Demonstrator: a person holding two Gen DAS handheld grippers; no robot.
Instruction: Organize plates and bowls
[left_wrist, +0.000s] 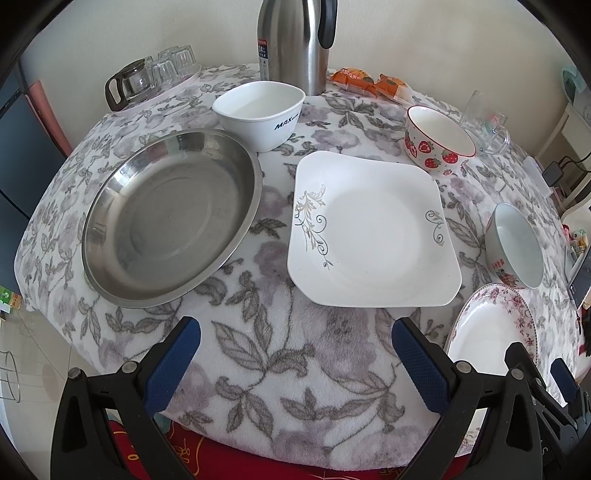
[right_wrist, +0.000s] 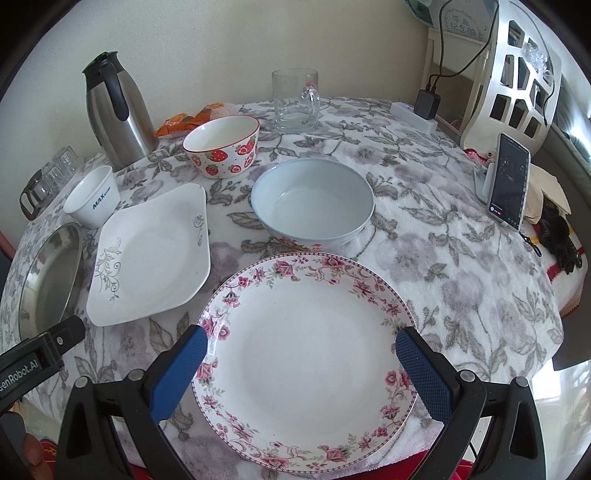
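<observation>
On the flowered tablecloth lie a steel plate (left_wrist: 170, 218), a white square plate (left_wrist: 373, 232), a white MAX bowl (left_wrist: 258, 114), a strawberry bowl (left_wrist: 437, 142), a pale blue bowl (left_wrist: 515, 245) and a pink-flowered round plate (left_wrist: 487, 332). My left gripper (left_wrist: 295, 332) is open and empty, above the cloth in front of the steel and square plates. My right gripper (right_wrist: 301, 347) is open, its jaws either side of the flowered plate (right_wrist: 306, 354), above it. The blue bowl (right_wrist: 314, 203) sits just behind, the square plate (right_wrist: 151, 254) to the left.
A steel thermos (right_wrist: 118, 110), a glass mug (right_wrist: 295, 101), orange snack packets (left_wrist: 369, 83) and a tray of glasses (left_wrist: 155, 75) stand at the back. A phone on a stand (right_wrist: 508, 184) and a charger (right_wrist: 426, 105) sit at the right edge.
</observation>
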